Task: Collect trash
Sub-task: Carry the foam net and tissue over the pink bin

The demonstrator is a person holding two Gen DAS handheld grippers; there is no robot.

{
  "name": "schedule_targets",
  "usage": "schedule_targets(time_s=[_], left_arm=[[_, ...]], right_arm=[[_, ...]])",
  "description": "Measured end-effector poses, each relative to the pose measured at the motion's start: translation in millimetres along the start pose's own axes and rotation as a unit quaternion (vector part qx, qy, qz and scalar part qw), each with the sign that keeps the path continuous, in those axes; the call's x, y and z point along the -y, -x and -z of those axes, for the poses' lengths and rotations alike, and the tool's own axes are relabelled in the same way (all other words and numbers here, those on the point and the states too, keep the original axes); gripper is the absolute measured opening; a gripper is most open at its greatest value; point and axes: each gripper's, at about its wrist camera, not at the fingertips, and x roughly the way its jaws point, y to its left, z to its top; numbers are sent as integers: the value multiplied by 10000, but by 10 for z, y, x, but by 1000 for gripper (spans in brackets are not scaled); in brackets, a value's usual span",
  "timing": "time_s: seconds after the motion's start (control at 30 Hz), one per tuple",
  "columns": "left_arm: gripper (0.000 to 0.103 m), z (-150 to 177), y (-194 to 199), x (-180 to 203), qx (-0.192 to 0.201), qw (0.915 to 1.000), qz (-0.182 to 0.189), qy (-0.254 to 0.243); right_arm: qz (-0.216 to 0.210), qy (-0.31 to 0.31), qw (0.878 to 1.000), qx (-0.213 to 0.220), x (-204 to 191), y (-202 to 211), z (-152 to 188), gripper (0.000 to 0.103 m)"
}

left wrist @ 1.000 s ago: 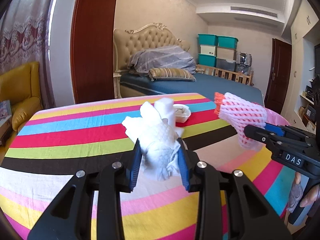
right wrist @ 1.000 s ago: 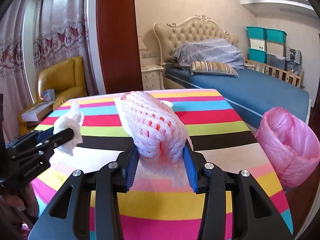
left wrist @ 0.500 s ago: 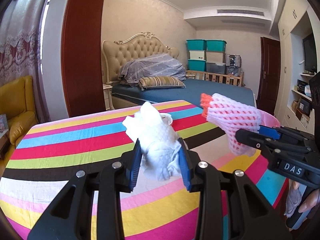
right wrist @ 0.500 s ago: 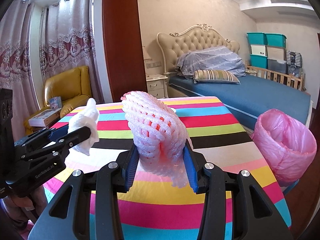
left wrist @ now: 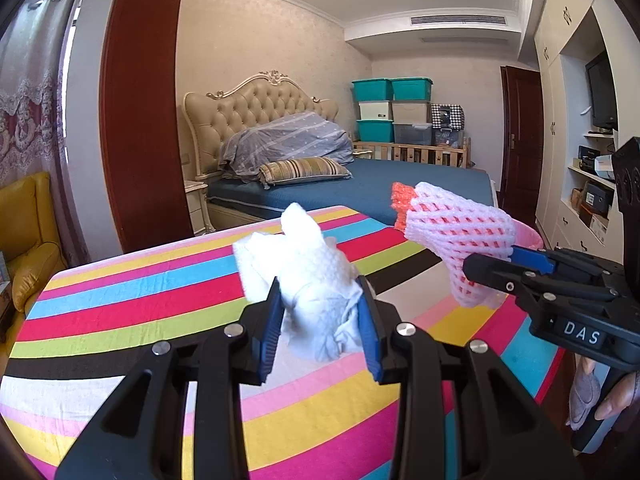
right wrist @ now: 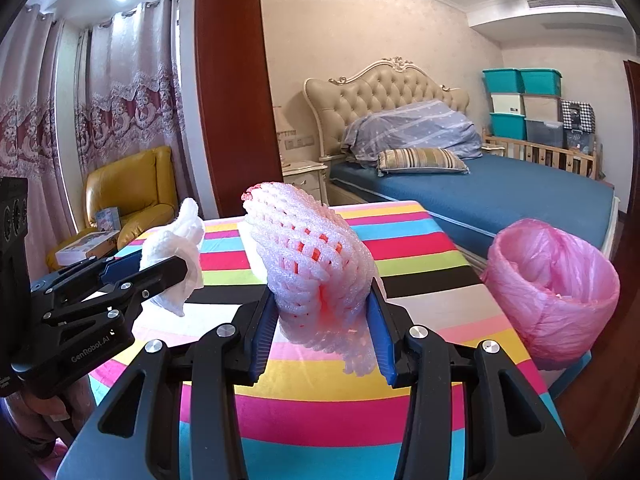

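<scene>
My left gripper [left wrist: 320, 300] is shut on a crumpled white paper towel [left wrist: 308, 276], held up above the striped table [left wrist: 120, 312]. My right gripper [right wrist: 320, 304] is shut on a pink and white foam fruit net [right wrist: 308, 256], also lifted off the table. In the left wrist view the right gripper [left wrist: 492, 264] shows at the right with the foam net [left wrist: 456, 232]. In the right wrist view the left gripper [right wrist: 160, 268] shows at the left with the paper towel [right wrist: 176, 248]. A bin lined with a pink bag [right wrist: 552, 280] stands off the table's right edge.
A bed [right wrist: 480, 188] with a tufted headboard lies behind the table. A yellow armchair [right wrist: 132, 196] with boxes on it stands at the left. Teal storage bins [left wrist: 392, 108] are stacked at the far wall. A hand [left wrist: 616, 396] grips the right gripper's handle.
Both grippers have risen and shifted toward the table's right side, each keeping its piece of trash. The small white dish on the table has dropped out of sight behind the paper towel.
</scene>
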Motion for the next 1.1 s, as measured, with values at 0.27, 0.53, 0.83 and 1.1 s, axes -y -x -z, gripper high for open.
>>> schedule_targets(time_s=[0.27,0.53,0.83,1.1], left_arm=[[35,-75,-153,209,-7,9990,399,-176],[35,-254,-465,590,-37,9948,948,-381],[35,-531,-863,1145,85,9851,1604,-608],[35,-714,-1397,1582,-155,9747,2186,-437]], right_arm=[[302,-153,9993,150,320,145,-5,41],[869,-508,9946,260,935,308,-13,42],[1408,-802,9859,411,1617,418,-105,42],[1592,-993,9811,469,2266,366,-218,43]])
